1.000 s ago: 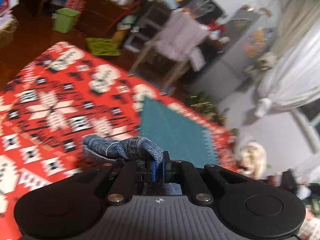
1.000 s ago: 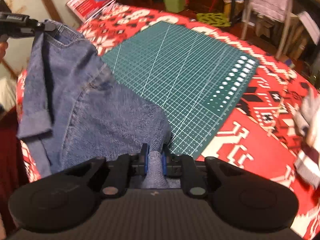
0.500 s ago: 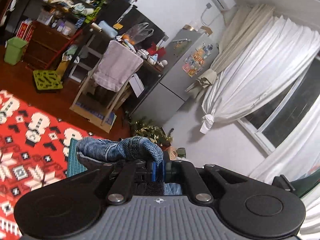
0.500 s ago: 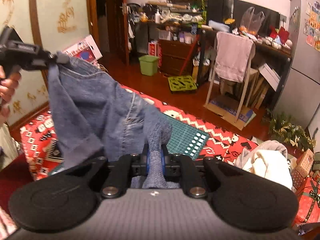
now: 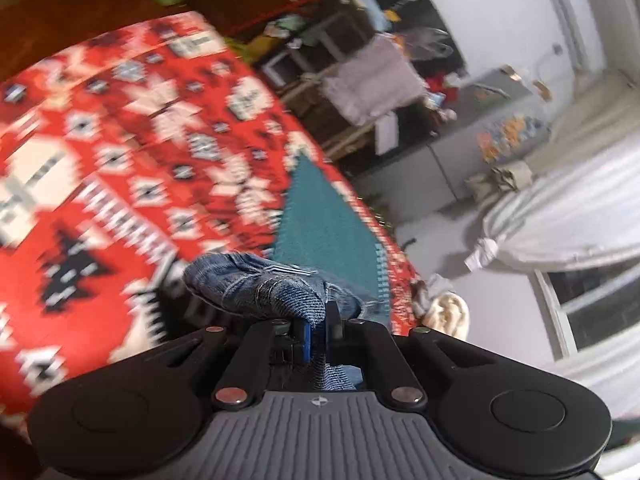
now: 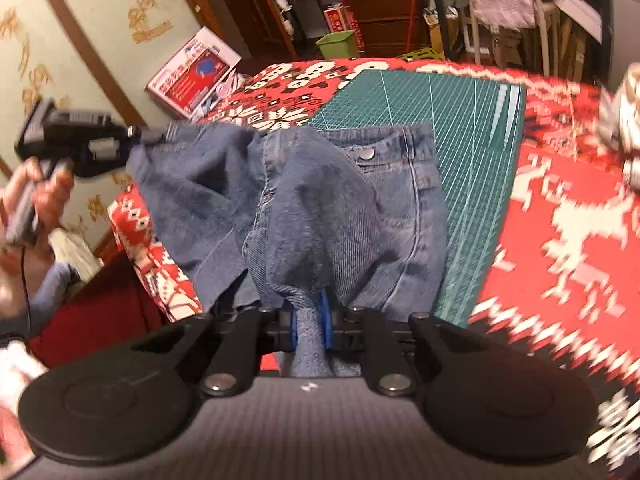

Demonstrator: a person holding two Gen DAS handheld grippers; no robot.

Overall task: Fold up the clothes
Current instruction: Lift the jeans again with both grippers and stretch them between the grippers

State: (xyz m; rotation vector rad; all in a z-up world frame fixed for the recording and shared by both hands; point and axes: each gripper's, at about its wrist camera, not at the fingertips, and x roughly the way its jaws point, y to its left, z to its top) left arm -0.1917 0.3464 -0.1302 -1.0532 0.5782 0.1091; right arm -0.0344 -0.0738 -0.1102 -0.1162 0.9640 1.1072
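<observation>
Denim shorts (image 6: 328, 200), lifted earlier, now hang over the green mat (image 6: 472, 120), both claws clenched on them.

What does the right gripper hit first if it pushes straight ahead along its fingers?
The blue denim jeans it is already shut on: the cloth bulges directly ahead of the right gripper. Beyond that, probably the green gridded cutting mat on the red patterned cloth; depth is unclear.

left tool (image 5: 316, 330) clamped, right tool (image 6: 311, 326) clamped
</observation>
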